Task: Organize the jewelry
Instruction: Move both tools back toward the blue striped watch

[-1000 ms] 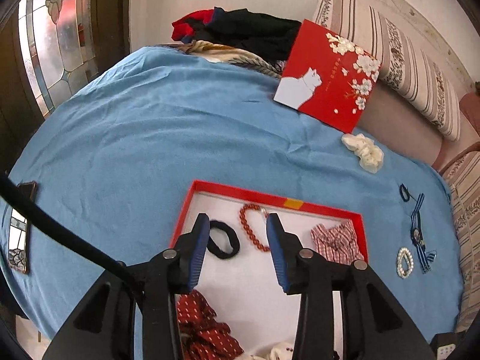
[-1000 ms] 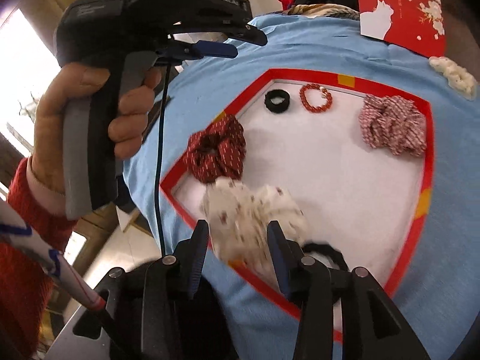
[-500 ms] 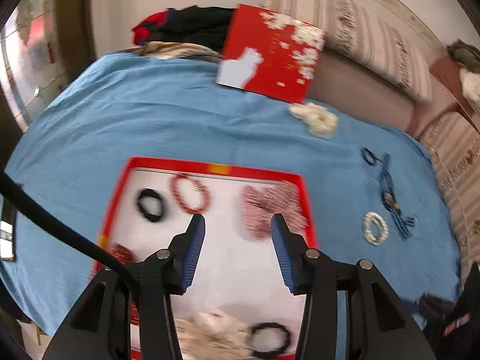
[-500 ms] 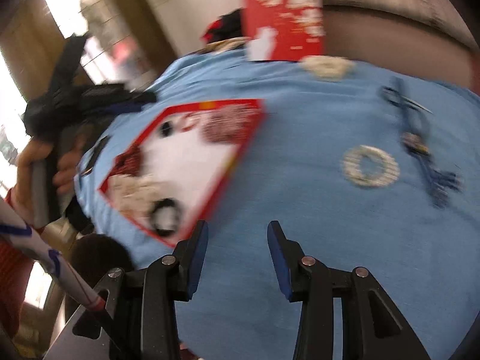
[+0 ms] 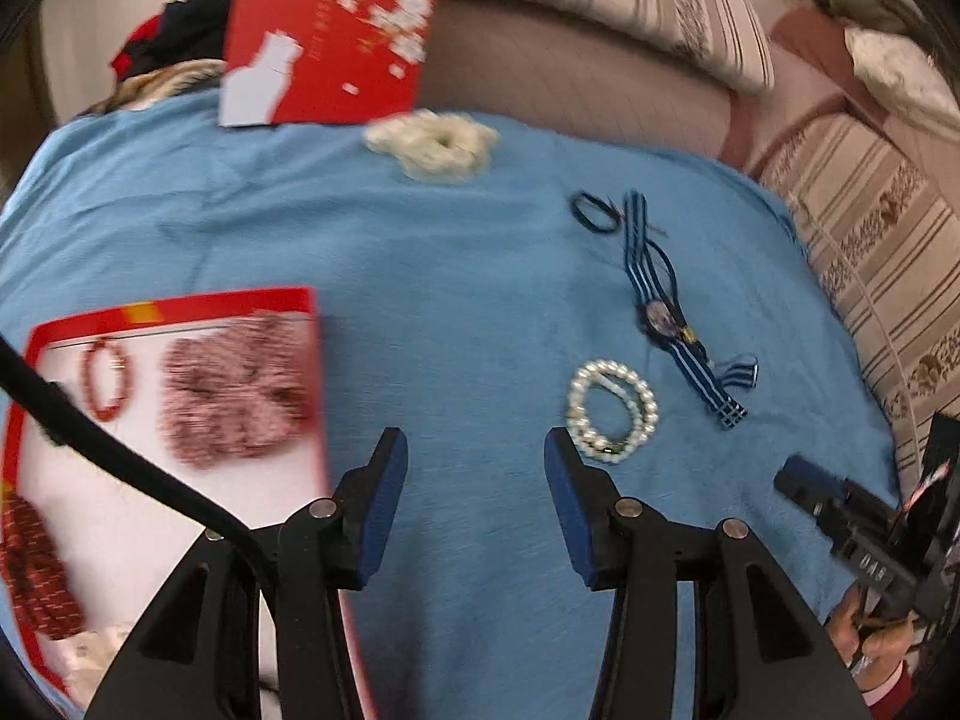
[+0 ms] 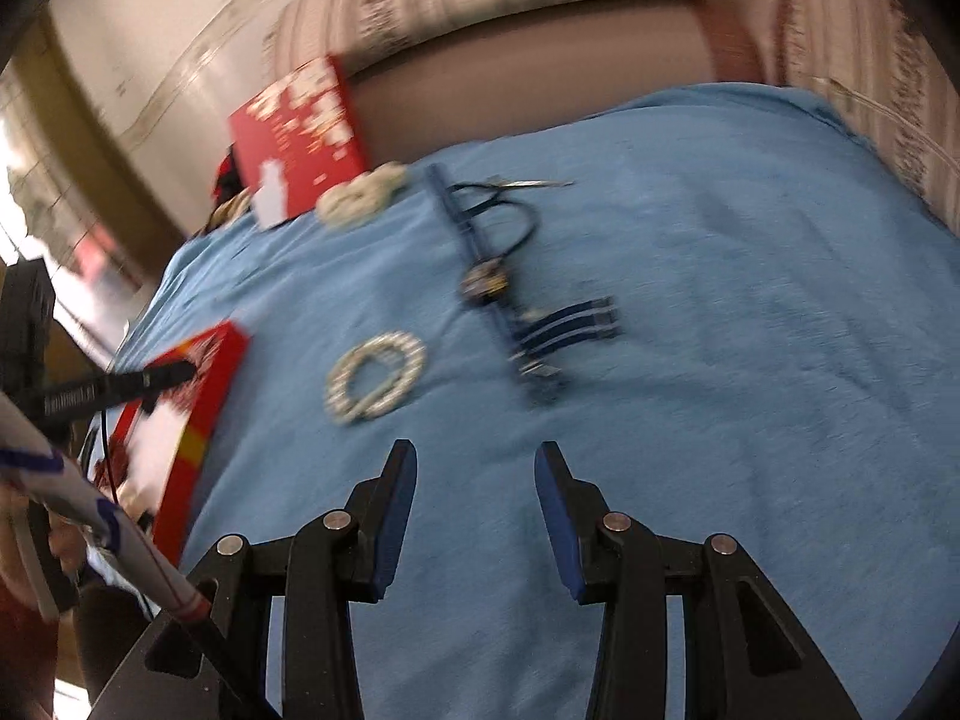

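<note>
Both grippers, left [image 5: 474,450] and right [image 6: 475,462], hang wide apart and empty over the blue cloth [image 6: 720,360]. A pearl bracelet [image 6: 375,377] lies loose just ahead-left of the right one, apparently next for the tray [image 5: 174,309].

Tray [image 5: 180,309] blurred, cut at left edge, part behind cable [image 5: 90,438]; red scrunchie [image 5: 36,576] cropped; right view smeared throughout.
</note>
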Tool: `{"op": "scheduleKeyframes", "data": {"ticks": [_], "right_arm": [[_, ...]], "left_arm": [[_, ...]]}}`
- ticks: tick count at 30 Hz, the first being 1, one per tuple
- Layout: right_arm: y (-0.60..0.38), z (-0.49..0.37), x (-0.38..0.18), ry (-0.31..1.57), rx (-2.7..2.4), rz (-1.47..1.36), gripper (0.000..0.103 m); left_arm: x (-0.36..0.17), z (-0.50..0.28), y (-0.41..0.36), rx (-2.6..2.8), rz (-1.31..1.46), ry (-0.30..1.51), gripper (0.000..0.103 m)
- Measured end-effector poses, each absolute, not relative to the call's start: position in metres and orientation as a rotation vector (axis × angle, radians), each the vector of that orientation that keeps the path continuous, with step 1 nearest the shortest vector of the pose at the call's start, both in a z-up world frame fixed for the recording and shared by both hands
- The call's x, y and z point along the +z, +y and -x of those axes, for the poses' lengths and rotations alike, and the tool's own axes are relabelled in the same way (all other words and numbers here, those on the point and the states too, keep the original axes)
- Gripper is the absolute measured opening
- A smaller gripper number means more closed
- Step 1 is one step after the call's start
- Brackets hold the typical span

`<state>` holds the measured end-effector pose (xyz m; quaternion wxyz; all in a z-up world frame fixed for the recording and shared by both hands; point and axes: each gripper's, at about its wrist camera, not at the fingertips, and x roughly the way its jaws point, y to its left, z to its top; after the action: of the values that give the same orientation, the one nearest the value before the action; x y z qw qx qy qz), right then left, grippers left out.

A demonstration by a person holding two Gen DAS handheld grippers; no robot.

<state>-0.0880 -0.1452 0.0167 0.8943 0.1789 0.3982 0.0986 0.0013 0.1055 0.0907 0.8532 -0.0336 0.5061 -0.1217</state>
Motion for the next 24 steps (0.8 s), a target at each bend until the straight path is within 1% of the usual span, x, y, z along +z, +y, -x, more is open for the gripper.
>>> {"op": "scheduleKeyframes", "data": {"ticks": [5,12,18,24], "right_arm": [[-0.176,0.076,0.006,0.801,0.155,-0.453,0.045],[-0.203,0.065,0.009,0.759,0.103,-0.498,0.045],[-0.213,0.038,0.006,0.769,0.174,-0.578,0.045],[-0.183,0.009,0.015,0.768,0.251,-0.431,0.045]], "left_arm": [[0.063,-0.020,0.068,-0.286,0.032,1.115,0.046],[0.041,-0.057,0.018,-0.325,-0.086,1.137,0.046],[0.032,-0.083,0.004,-0.331,-0.098,1.143,0.046],[0.030,-0.098,-0.006,-0.350,-0.077,1.148,0.046]]}}
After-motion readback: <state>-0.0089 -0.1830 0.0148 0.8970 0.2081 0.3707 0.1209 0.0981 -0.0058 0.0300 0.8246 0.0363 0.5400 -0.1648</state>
